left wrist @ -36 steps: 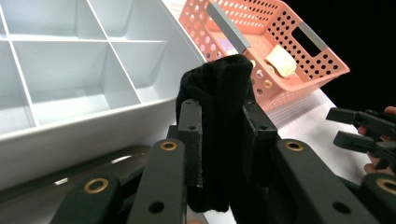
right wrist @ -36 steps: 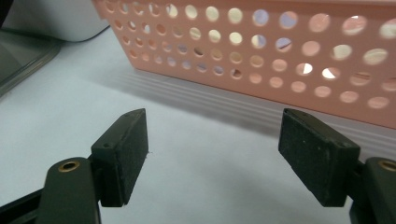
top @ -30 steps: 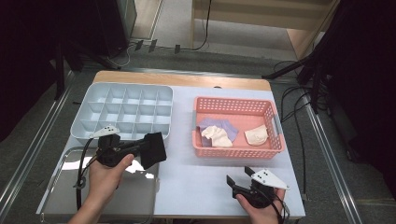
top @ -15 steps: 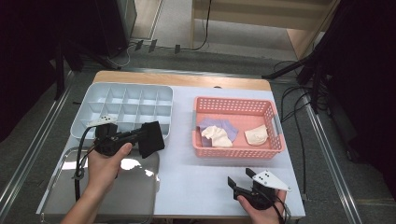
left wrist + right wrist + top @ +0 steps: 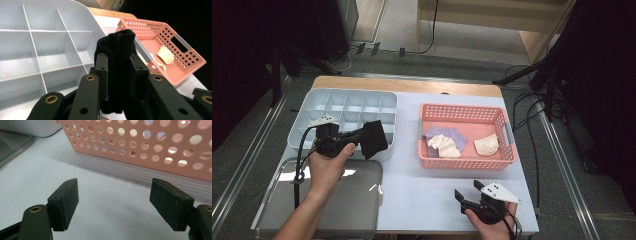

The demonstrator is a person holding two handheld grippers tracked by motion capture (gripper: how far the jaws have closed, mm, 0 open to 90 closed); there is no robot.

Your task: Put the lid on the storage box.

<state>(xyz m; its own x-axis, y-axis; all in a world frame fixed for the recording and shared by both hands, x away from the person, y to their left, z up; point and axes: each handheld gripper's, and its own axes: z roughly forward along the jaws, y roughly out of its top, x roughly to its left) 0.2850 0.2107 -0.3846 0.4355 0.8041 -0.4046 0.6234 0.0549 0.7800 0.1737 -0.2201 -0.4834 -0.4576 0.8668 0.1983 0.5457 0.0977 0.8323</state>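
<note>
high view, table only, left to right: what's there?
Divided tray → black cloth clamped in the left gripper → pink basket holding purple cloth, cream sock, cream sock.

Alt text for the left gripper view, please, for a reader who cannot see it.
The left gripper clamps a folded black cloth upright between its two black jaws, just over the near edge of a pale blue divided tray. To the right, a pink perforated basket holds cream-coloured cloth pieces.
</note>
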